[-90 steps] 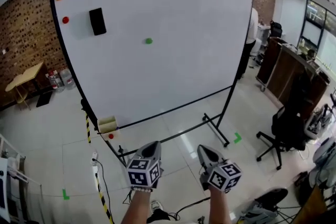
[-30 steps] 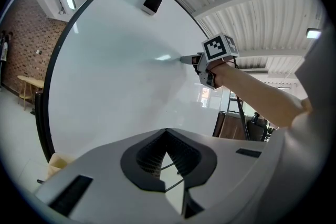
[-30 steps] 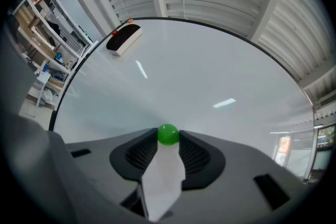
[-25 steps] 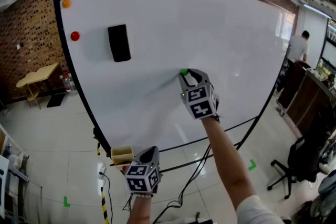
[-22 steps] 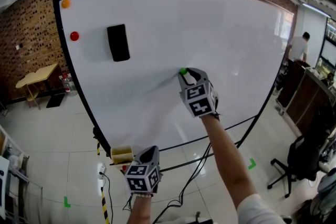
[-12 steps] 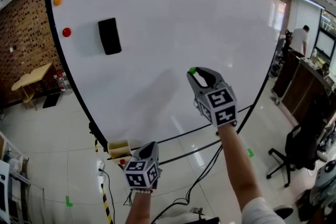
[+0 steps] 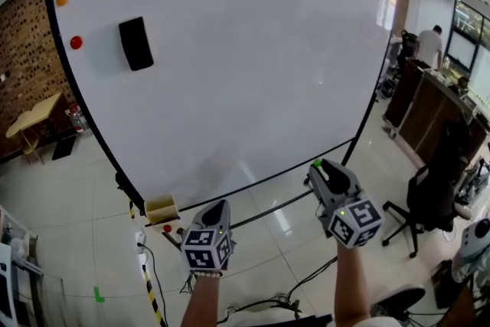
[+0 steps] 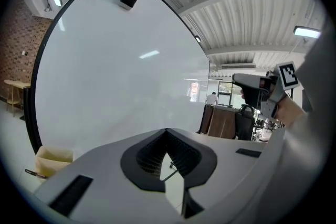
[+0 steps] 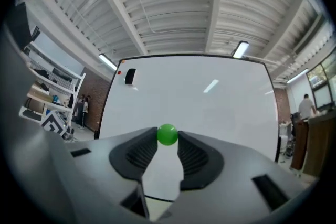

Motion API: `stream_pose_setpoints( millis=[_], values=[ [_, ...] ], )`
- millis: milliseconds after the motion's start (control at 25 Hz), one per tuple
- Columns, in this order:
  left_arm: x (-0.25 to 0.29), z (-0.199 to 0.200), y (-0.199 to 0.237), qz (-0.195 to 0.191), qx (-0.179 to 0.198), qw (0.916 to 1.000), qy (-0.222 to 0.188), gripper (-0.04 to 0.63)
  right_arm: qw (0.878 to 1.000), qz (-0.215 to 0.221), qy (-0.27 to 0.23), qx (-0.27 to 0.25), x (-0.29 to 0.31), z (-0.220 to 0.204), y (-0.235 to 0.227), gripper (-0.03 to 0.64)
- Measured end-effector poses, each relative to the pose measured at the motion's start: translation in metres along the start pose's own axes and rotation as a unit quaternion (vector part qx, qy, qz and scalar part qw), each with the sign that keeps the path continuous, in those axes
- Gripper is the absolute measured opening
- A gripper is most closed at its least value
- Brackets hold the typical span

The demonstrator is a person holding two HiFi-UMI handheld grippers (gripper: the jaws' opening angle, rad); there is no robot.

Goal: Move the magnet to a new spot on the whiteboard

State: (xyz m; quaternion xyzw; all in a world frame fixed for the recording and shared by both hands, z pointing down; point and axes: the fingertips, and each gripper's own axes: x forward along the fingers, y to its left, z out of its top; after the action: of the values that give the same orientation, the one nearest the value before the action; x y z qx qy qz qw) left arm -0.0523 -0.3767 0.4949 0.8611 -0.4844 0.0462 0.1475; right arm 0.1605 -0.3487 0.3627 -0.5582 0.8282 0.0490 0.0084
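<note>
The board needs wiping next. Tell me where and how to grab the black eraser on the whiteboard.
Grip the eraser across its narrow width, one claw tip on each long side, coming straight at the whiteboard face. It sits flat against the board, nearly upright, so probably only those side edges stand proud.

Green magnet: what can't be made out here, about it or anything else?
- green magnet: sides covered by the right gripper's pads, right gripper view; a speck in head view.
- yellowish box: contents too small, head view.
- red item below it: too small to identify, head view.
</note>
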Motion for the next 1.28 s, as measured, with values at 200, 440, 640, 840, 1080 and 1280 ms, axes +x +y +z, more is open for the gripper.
stream_pose_setpoints(
  millis=[200,440,640,840,1080,1280],
  values=[
    [0.004,0.001,-0.018,-0.011,0.002,0.9999,-0.003,0.000,0.995,-0.043,0.034,0.078,-0.036,-0.074,-0.021,0.135],
    [0.008,-0.004,-0.029,-0.014,0.004,0.9999,0.001,0.000,0.986,-0.058,0.066,0.141,-0.052,-0.129,-0.021,0.135],
    [0.009,-0.009,-0.037,-0.015,0.003,0.9999,0.001,0.000,0.989,-0.051,0.051,0.133,-0.056,-0.108,-0.019,0.135],
    [0.006,-0.010,-0.036,-0.012,-0.002,0.9999,-0.002,0.000,0.992,-0.036,0.035,0.114,-0.052,-0.084,-0.012,0.135],
    [0.004,-0.006,-0.033,-0.007,-0.004,1.0000,-0.005,0.000,0.992,-0.025,0.038,0.114,-0.045,-0.082,-0.008,0.135],
    [0.004,-0.007,-0.030,-0.008,-0.003,1.0000,-0.005,0.000,0.992,-0.021,0.039,0.116,-0.042,-0.085,-0.006,0.135]
  ],
)
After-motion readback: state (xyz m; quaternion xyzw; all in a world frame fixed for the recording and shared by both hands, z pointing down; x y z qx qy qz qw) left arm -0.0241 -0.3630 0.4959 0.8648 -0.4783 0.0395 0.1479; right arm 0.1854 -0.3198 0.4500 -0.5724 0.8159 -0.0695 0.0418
